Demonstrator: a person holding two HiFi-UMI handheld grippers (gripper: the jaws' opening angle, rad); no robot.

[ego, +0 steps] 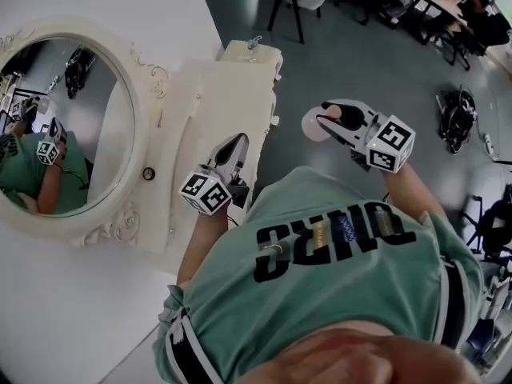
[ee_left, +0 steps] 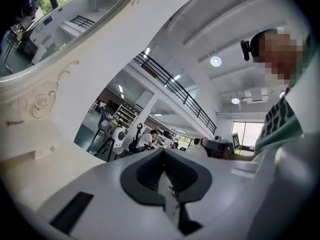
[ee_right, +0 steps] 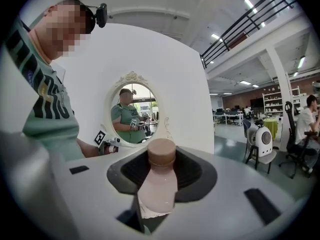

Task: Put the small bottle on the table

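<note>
**Small bottle** (ee_right: 158, 186): pale, milky body with a brown cap and a torn strip of label at the lower end. It is held up in the air between the jaws of the right gripper, cap pointing away from the gripper. In the head view the small bottle (ego: 314, 126) is over the grey floor (ego: 360, 54), to the right of the bench and not touching it.

**Right gripper** (ee_right: 161, 160): jaws partly apart and closed on the bottle's body, with the dark pads pressing on both sides. In the head view the right gripper (ego: 331, 118) is raised in front of the person's chest, its marker cube (ego: 390, 144) nearest the wrist.

**Left gripper** (ee_left: 164, 156): jaws closed together, pads meeting along one line, nothing between them. In the head view the left gripper (ego: 239, 142) is above the near edge of the bench.

**Bench** (ego: 236, 82): cream dressing table with carved trim, standing against a white wall.

**Mirror** (ego: 96, 146): oval, in an ornate cream frame, mounted on the bench; it reflects the person and both grippers.

**Person**: green shirt (ego: 336, 286) with dark lettering.
</note>
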